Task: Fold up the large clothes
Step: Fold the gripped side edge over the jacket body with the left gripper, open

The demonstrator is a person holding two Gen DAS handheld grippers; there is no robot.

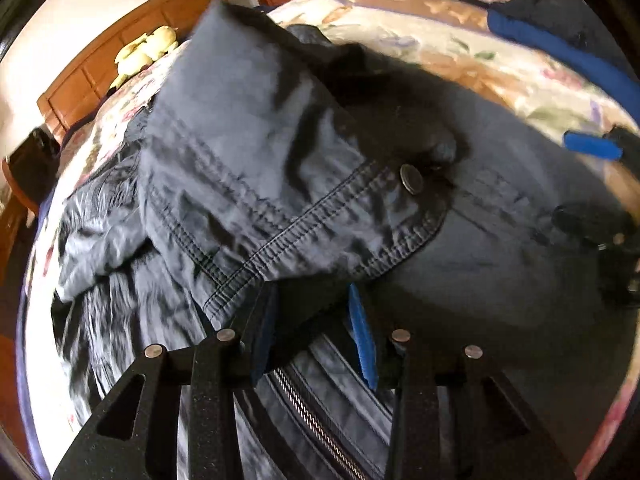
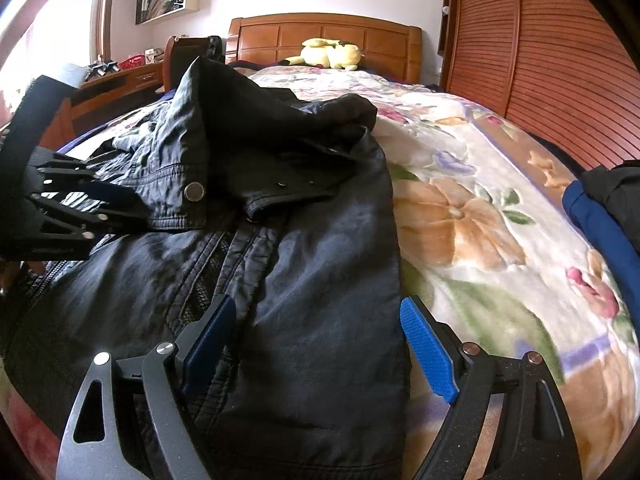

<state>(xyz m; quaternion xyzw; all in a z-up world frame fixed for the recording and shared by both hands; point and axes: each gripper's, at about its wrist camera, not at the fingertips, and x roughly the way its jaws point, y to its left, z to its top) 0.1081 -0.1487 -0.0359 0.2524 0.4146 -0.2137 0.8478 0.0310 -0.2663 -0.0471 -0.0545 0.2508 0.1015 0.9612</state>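
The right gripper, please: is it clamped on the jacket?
No, the right gripper is open, with the jacket lying loose between its blue pads.

The jacket [image 2: 248, 216] lies on the bed [image 2: 480, 208], plush toy [image 2: 332, 54] behind it.

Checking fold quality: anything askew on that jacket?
Yes. The jacket lies rumpled on the bed: its snap-button cuff is held up across the body by the left tool, not flat.
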